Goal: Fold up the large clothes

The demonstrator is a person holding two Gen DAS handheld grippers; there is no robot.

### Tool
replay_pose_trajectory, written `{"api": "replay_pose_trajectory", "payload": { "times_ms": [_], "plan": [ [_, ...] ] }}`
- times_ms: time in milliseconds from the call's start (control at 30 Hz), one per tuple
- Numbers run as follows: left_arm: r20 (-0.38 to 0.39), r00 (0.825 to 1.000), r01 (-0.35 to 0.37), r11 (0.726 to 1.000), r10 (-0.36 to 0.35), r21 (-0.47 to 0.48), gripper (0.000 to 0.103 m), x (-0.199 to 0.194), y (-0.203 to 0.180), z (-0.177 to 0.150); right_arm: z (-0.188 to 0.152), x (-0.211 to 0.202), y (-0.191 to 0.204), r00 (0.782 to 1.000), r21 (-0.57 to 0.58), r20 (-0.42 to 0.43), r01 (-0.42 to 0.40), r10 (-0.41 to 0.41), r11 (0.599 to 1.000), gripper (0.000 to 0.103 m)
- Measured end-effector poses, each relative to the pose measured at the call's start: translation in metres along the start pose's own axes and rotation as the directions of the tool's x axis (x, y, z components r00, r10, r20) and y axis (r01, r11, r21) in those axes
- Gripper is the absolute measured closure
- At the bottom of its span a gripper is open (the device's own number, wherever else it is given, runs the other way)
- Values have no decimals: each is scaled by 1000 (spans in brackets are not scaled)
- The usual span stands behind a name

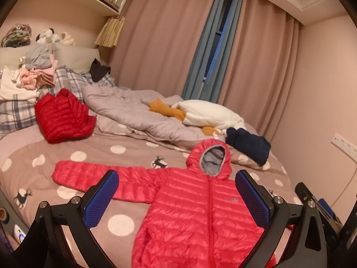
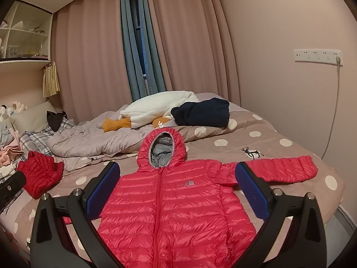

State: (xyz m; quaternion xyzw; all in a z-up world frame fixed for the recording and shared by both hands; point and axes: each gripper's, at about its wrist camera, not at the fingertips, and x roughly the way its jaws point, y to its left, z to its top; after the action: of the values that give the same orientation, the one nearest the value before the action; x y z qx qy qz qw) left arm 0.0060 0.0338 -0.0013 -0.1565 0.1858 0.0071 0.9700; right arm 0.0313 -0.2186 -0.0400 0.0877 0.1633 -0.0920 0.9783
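A pink-red hooded puffer jacket lies flat and face up on the polka-dot bed, zip closed, both sleeves spread out sideways. It also shows in the right wrist view. My left gripper is open and empty, held above the jacket's left sleeve and chest. My right gripper is open and empty, held above the jacket's chest and right sleeve. Neither gripper touches the jacket.
A folded dark red puffer jacket lies at the left. A grey duvet, a white and orange plush and a folded navy garment lie beyond the hood. A pile of clothes sits by the pillows. A wall stands right of the bed.
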Motion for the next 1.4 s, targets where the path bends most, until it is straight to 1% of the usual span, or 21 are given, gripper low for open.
{"api": "replay_pose_trajectory", "payload": {
  "times_ms": [233, 367, 500, 700, 933, 1267, 1400],
  "plan": [
    [-12, 1000, 0, 1000, 0, 4, 0, 4, 0, 0, 0, 1, 3, 1000, -3, -4, 9, -9, 1000, 0],
    [-16, 1000, 0, 1000, 0, 6, 0, 5, -1, -2, -2, 4, 7, 1000, -39, -13, 10, -10, 999, 0],
    [-37, 999, -7, 1000, 8, 16, 0, 8, -5, -4, -1, 5, 8, 1000, -62, -8, 22, -22, 998, 0],
    [-20, 999, -50, 998, 51, 45, 0, 9, -12, -7, 0, 4, 1, 1000, -38, -19, 7, -7, 999, 0],
    [-29, 998, -56, 997, 58, 52, 0, 10, -14, -8, -1, 3, 1, 1000, -27, -15, 24, -25, 999, 0],
    [-18, 996, -88, 994, 90, 69, 0, 13, -17, -10, -1, 5, 3, 1000, -34, -15, 3, -3, 999, 0],
    [-31, 998, -46, 996, 49, 81, 0, 15, -20, -12, -1, 6, 3, 1000, -39, -14, 7, -7, 999, 0]
  ]
}}
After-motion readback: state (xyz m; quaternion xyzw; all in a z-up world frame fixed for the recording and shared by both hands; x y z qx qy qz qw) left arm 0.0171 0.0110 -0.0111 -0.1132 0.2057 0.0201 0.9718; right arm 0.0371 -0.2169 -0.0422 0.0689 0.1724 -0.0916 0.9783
